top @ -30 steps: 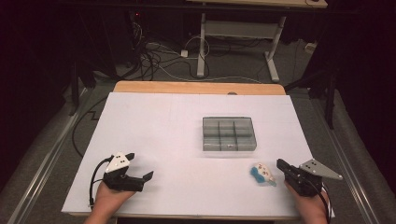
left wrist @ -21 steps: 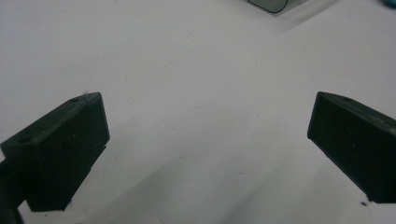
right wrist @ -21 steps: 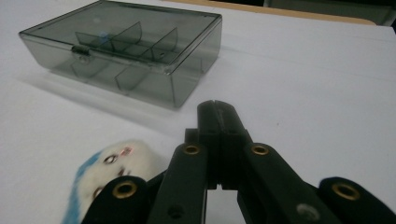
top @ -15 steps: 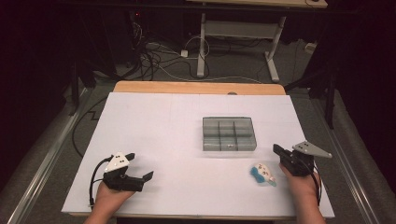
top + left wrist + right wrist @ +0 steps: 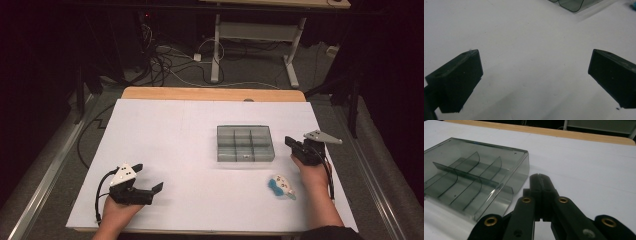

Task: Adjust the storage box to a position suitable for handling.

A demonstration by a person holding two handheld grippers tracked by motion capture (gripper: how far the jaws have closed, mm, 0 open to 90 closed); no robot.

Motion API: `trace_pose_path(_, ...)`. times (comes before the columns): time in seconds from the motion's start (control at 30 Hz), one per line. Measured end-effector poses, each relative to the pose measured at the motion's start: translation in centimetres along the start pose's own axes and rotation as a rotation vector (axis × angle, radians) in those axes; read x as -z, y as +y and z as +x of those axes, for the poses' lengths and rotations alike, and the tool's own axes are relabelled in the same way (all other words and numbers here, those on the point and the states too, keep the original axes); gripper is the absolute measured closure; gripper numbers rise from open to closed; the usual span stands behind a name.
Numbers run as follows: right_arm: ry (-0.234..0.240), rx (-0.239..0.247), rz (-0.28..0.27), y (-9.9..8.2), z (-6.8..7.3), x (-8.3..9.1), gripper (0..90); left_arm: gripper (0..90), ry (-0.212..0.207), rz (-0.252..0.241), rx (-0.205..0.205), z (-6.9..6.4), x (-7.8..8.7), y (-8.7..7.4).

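Observation:
A smoky clear plastic box with several compartments lies right of the table's middle; it shows close in the right gripper view, and a corner of it in the left gripper view. My right gripper hovers just right of the box, shut, its jaws pressed together with nothing between them. A small white and blue object lies on the table in front of the box, left of my right forearm. My left gripper rests at the front left, open and empty, jaws wide apart over bare table.
The white table top ends in a wooden strip at the far side. Beyond it are cables on the floor and a desk frame. Metal rails run along both sides of the table.
My right hand has moved away from the front edge toward the far side, past the small white and blue object, and now sits beside the box's right wall. My left hand has stayed put.

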State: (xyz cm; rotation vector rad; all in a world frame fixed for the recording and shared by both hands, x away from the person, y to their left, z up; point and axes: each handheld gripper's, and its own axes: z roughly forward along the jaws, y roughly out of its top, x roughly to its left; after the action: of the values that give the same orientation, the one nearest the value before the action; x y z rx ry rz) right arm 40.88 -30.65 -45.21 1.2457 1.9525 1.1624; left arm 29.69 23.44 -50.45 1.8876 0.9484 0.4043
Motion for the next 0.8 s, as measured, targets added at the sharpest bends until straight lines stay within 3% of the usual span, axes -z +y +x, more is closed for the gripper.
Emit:
trace_pose_path(0.2, 0.01, 0.001, 0.01, 1.3, -0.4, -1.9, 90.0, 0.0, -0.004, 0.012, -0.007, -0.1, -0.1, 0.0)
trace_pose_path(0.47, 0.008, -0.018, 0.017, 2.6, -1.0, -4.4, 90.0, 0.9, 0.004, 0.007, 0.028, 0.2, 0.0, 0.0)
trace_pose_path(0.63, 0.014, -0.026, 0.057, 3.2, -1.4, -6.7, 90.0, 0.9, 0.024, 0.003, 0.031, 0.1, 0.0, 0.0)
trace_pose_path(0.8, 0.036, -0.008, 0.074, 3.8, -1.0, -8.0, 90.0, 0.0, 0.033, 0.006, 0.034, 0.0, 0.0, 0.0)
